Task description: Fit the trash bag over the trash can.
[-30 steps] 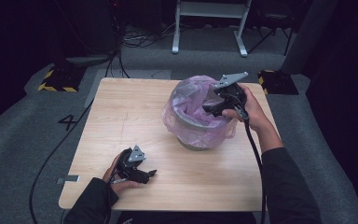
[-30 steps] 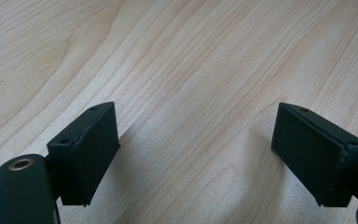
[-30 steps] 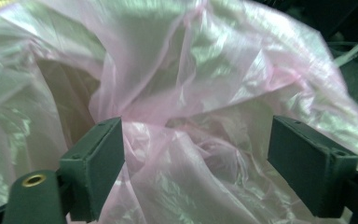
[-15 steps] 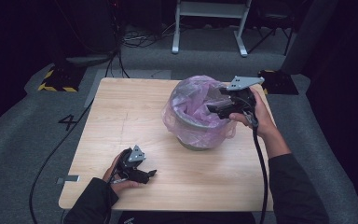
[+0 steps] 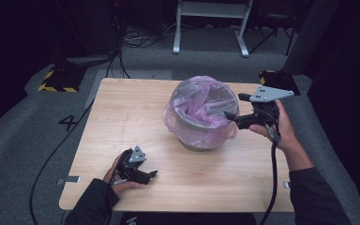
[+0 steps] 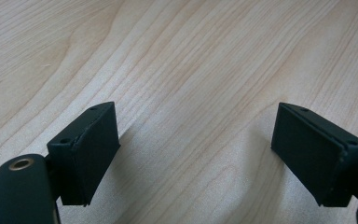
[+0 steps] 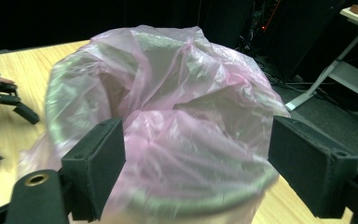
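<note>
Nearest the person, the left gripper lies low on the table, jaws wide apart over bare wood, nothing between them. Further out, mid-table, stands the bin, a grey bucket lined with a pink bag whose edge is folded loosely over the rim. Beside its right rim the right gripper is held in the air, jaws spread, pointing at the bag; in the right gripper view the pink bag sits between and beyond the open pads, probably not touched, though motion blur makes contact hard to judge. Risk noted: the liner is thin and slack. A pinch taken too shallow could slip off the film. A pull with the bin unsteadied could drag or tip it, since the left hand rests well apart from it.
</note>
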`<act>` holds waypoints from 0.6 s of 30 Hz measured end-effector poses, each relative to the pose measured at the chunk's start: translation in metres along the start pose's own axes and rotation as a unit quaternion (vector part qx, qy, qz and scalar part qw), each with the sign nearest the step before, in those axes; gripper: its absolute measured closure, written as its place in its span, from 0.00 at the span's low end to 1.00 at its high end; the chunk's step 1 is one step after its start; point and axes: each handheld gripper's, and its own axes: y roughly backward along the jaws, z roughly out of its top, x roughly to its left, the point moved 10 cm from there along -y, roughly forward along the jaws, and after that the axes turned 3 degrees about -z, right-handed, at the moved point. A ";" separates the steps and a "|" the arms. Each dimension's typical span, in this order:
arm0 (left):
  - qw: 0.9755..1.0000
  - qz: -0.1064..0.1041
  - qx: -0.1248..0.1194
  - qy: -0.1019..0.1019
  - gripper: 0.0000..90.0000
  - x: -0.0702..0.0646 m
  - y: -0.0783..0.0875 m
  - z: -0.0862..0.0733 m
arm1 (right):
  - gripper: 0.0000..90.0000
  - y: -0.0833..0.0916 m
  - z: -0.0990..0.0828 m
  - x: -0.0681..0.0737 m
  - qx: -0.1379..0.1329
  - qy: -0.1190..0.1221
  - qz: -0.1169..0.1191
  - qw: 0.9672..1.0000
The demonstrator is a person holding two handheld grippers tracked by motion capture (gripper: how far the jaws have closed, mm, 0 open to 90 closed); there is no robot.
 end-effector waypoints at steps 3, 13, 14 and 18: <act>1.000 0.000 -0.001 0.000 0.16 0.000 0.000 0.000 | 0.20 0.014 -0.005 0.003 -0.006 0.004 -0.006 1.000; 1.000 -0.007 -0.001 -0.006 0.16 -0.002 -0.001 0.000 | 0.18 0.034 -0.049 0.021 0.032 0.038 -0.021 0.999; 1.000 -0.007 -0.001 -0.006 0.16 -0.002 -0.001 0.000 | 0.18 0.034 -0.055 0.021 0.040 0.041 -0.028 0.998; 1.000 -0.007 -0.001 -0.006 0.16 -0.002 -0.001 0.000 | 0.18 0.034 -0.071 0.024 0.052 0.043 -0.032 0.997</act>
